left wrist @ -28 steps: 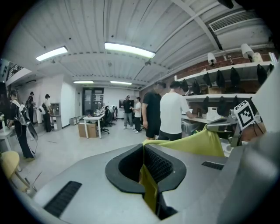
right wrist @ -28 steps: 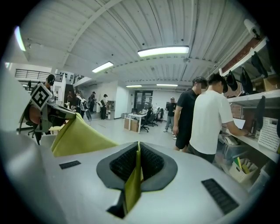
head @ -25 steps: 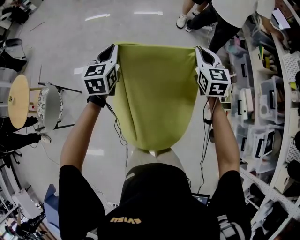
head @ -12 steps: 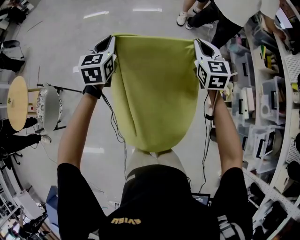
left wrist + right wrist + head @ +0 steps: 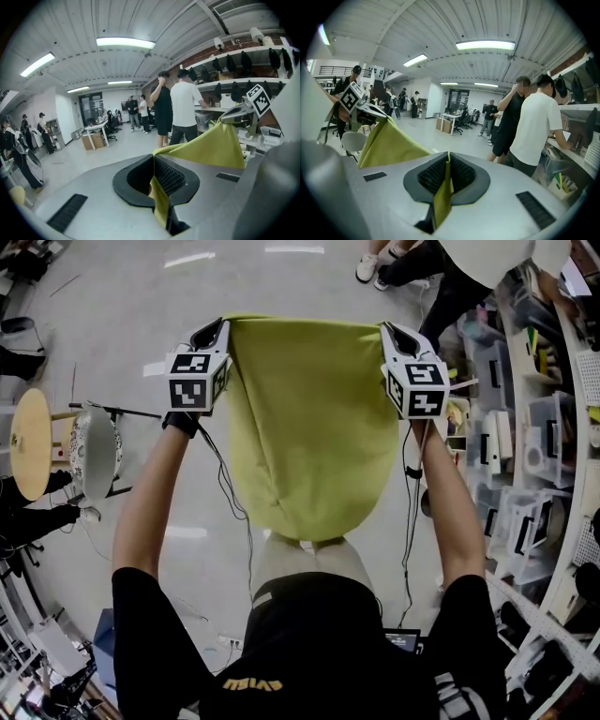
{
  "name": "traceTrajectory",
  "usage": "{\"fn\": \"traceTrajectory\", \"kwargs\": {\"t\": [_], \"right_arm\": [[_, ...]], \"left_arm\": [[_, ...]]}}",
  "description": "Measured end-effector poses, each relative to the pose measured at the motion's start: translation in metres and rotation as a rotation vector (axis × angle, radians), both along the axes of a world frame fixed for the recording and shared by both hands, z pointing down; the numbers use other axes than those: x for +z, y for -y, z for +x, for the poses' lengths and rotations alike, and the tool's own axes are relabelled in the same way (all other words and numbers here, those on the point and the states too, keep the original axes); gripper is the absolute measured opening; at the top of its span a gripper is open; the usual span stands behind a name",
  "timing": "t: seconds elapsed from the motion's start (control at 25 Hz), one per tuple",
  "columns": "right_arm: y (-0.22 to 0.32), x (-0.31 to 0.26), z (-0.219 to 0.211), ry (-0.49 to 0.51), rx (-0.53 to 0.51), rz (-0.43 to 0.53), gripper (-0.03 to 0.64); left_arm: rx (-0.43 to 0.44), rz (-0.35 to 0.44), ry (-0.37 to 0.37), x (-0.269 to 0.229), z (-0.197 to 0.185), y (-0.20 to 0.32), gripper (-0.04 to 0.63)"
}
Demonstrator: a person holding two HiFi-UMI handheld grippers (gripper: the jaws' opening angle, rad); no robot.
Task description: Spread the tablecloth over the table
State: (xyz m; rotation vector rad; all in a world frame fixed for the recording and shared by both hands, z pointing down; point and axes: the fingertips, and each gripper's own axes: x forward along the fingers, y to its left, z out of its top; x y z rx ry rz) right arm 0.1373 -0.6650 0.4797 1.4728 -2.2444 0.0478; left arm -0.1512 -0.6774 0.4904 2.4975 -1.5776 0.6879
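At the 9 o'clock edge of the head view, a small round table [image 5: 26, 442] and a chair [image 5: 94, 454] stand well apart from the work. At about 11 o'clock the left gripper [image 5: 216, 330] has its jaws pressed together on one top corner of the tablecloth [image 5: 314, 427]. Its own view shows the yellow-green fabric nipped between the ribbed pads [image 5: 169, 176], with a short tail hanging out below.

From there the cloth runs as a fairly flat sheet across 12 o'clock to the right gripper [image 5: 394, 331] at about 1 o'clock. That gripper pinches the other top corner in the same way. The free lower hem droops toward 6 o'clock, just in front of the person's body. Bystanders [image 5: 441, 268] stand past 1 o'clock, and shelves [image 5: 534, 427] line the 3 o'clock side.

Over the last second both grippers have travelled together toward 12 o'clock, away from the body. Their spacing and their grip are unchanged, so the upper edge has stayed stretched and the hem has trailed after it a little.

This looks like the start of carrying the open cloth outward, with nothing laid down yet. Only bare floor [image 5: 141, 315] shows around the sheet, and no table top is visible beneath it. I cannot tell where the cloth will land, and the spreading itself is still to be done.
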Motion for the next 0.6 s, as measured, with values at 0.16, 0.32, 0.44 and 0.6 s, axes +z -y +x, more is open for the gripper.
{"fn": "traceTrajectory", "kwargs": {"t": [0.16,0.32,0.44,0.6], "right_arm": [[-0.005,0.022,-0.002,-0.013,0.004,-0.037,0.011],[-0.011,0.047,-0.003,-0.029,0.011,-0.079,0.01],[-0.013,0.069,-0.003,-0.046,0.017,-0.115,0.011],[-0.016,0.102,-0.004,-0.054,0.035,-0.166,0.011]], "left_arm": [[0.011,-0.023,0.012,0.023,-0.003,-0.007,0.023],[0.011,-0.056,0.018,0.048,-0.003,-0.013,0.023],[0.015,-0.086,0.03,0.068,-0.001,-0.014,0.023],[0.017,-0.124,0.056,0.098,-0.001,-0.013,0.023]]}}
